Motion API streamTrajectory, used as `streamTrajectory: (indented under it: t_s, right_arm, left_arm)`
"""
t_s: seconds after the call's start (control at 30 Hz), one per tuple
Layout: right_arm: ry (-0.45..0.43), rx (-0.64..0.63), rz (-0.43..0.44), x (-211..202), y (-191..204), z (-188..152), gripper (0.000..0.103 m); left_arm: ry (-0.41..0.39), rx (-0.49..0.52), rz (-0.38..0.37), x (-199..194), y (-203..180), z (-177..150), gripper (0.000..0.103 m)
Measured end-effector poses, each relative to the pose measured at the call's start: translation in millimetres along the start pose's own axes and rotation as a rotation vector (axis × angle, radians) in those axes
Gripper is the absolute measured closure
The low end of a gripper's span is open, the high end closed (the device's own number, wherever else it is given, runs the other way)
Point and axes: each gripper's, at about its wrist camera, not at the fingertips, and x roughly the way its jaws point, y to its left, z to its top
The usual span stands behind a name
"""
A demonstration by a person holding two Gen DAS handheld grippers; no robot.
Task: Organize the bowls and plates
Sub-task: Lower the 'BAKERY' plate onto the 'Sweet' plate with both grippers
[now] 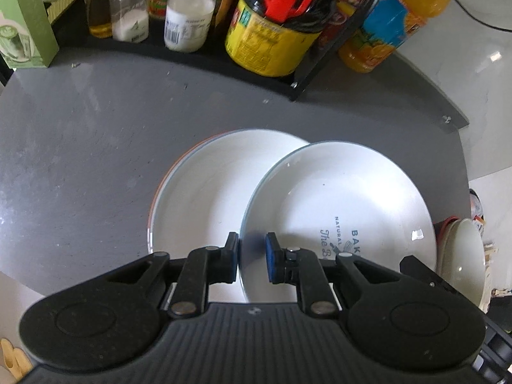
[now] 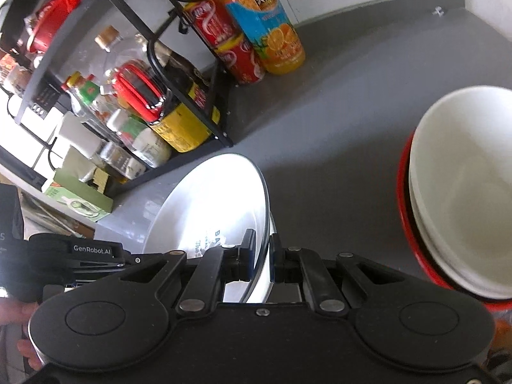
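Right gripper [image 2: 263,257] clamps rim of tilted white plate [image 2: 220,204] | stacked white bowls [image 2: 464,192] right of plate | black rack [image 2: 179,73] behind plate, grey counter [image 2: 345,112]

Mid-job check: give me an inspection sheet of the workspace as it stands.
Surface: grey table, a few specks.
Job's things: printed plate held tilted over a plate stack; stacked bowls to the right.
Clutter: rack of jars and bottles, orange juice bottle, cans, green box.
Grippers: left gripper and right gripper both clamp the printed plate's rim.
Cables: dark cable behind the juice bottle.
Surroundings: white wall; a hand at the left edge of the right wrist view.
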Motion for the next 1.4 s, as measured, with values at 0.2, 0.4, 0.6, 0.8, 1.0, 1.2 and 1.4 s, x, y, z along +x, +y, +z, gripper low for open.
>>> streamTrajectory:
  t_s: [0.2, 0.4, 0.6, 0.8, 1.0, 1.2, 1.4]
  right_arm:
    - [0.013, 0.029, -0.045, 7, -2, -7, 0.095]
    - [0.014, 0.030, -0.064, 10, 1, -10, 0.095]
    - [0.029, 0.051, -0.062, 17, 3, -8, 0.095]
    - [0.052, 0.047, -0.065, 23, 4, -10, 0.096]
    - [0.058, 0.058, -0.063, 27, 2, -7, 0.097]
    - [0.089, 0.044, -0.093, 33, 2, -8, 0.081]
    - [0.098, 0.065, -0.079, 34, -4, -12, 0.070]
  left_arm:
    - [0.045, 0.035, -0.002, 13, 6, -1, 0.088]
    - [0.081, 0.063, -0.002, 27, 8, -2, 0.087]
    - [0.096, 0.089, 0.011, 33, 8, 3, 0.085]
    - [0.116, 0.091, 0.035, 40, 11, 9, 0.084]
    - [0.110, 0.107, 0.059, 42, 10, 12, 0.083]
    - [0.106, 0.154, 0.116, 44, 1, 15, 0.082]
    - [0.100, 0.171, 0.155, 40, 1, 15, 0.082]
